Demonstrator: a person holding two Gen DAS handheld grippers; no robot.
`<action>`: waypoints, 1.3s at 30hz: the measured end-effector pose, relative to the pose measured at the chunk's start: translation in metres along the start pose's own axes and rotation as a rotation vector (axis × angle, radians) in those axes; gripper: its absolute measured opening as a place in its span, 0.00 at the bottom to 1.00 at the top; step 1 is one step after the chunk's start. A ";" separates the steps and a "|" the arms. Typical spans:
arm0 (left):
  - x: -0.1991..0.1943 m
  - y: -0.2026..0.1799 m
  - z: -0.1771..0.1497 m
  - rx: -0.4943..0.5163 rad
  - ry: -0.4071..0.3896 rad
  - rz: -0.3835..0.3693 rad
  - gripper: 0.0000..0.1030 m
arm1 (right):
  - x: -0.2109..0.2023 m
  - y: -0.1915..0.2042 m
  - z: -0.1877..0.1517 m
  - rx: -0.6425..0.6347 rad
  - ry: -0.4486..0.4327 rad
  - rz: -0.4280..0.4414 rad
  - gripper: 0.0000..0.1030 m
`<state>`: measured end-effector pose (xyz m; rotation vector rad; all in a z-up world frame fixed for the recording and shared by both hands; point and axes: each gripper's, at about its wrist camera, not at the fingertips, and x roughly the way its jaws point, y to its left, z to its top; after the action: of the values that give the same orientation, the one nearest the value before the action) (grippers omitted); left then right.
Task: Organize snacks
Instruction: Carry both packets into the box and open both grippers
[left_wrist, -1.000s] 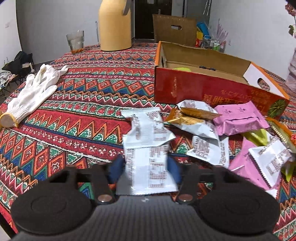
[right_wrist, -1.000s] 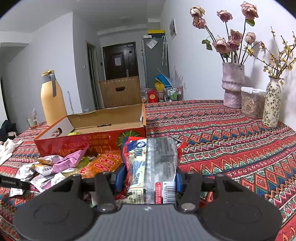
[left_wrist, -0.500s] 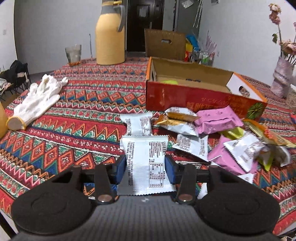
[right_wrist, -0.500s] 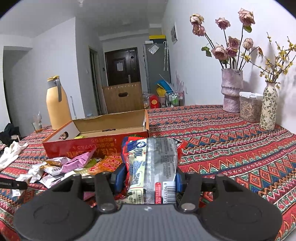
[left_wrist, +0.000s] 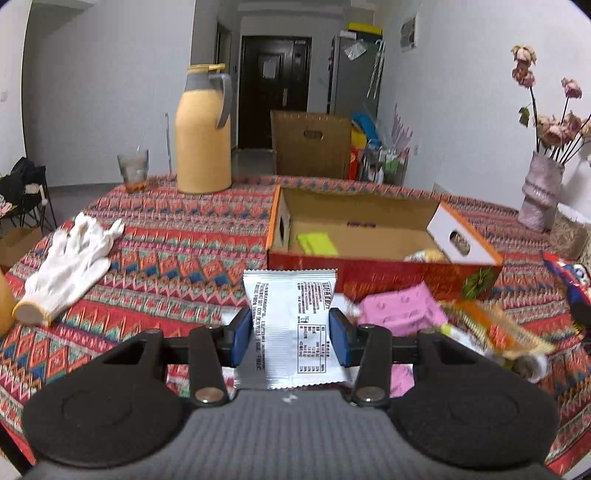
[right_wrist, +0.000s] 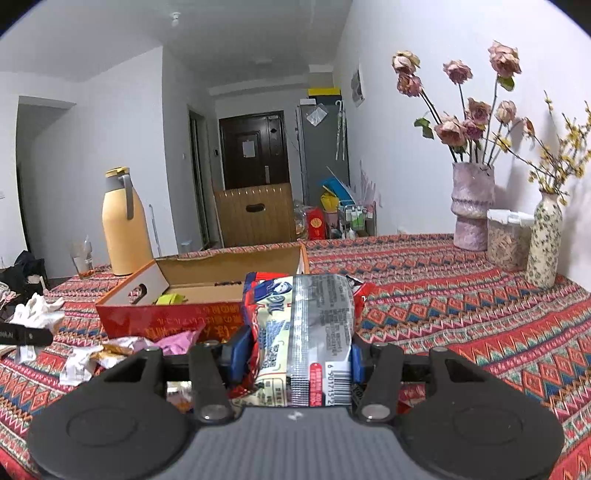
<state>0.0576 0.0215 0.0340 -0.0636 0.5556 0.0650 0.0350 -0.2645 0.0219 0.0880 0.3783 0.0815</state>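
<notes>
My left gripper (left_wrist: 290, 338) is shut on a white snack packet (left_wrist: 291, 325), held above the patterned cloth in front of the open red cardboard box (left_wrist: 384, 275). A green packet (left_wrist: 317, 243) lies inside that box. My right gripper (right_wrist: 295, 354) is shut on a red, white and silver snack bag (right_wrist: 306, 332), raised to the right of the same box (right_wrist: 173, 321). Loose snacks stay on the table: a pink packet (left_wrist: 402, 314) and an orange packet (left_wrist: 495, 332), with more crumpled packets (right_wrist: 107, 354) in the right wrist view. The right gripper's bag (left_wrist: 570, 280) shows at the left view's right edge.
A yellow thermos (left_wrist: 203, 129), a glass (left_wrist: 133, 170) and white gloves (left_wrist: 70, 266) stand on the left of the table. Two flower vases (right_wrist: 472, 206) and a lidded jar (right_wrist: 508, 236) stand along the right wall. A brown cardboard box (left_wrist: 310, 144) is beyond the table.
The left gripper has lifted the white packet off the pile and tilted up, so the box's inside now shows. The right gripper has risen slightly with its bag.
</notes>
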 end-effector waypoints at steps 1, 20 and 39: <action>0.001 -0.001 0.004 0.002 -0.008 -0.001 0.44 | 0.004 0.001 0.003 -0.004 -0.003 0.002 0.49; 0.047 -0.029 0.076 0.018 -0.109 -0.007 0.44 | 0.092 0.028 0.068 -0.119 -0.043 0.055 0.49; 0.143 -0.049 0.107 -0.005 -0.049 0.030 0.44 | 0.215 0.046 0.086 -0.165 0.134 0.100 0.49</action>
<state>0.2384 -0.0129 0.0512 -0.0587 0.5077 0.0969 0.2636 -0.2045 0.0280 -0.0622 0.5000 0.2173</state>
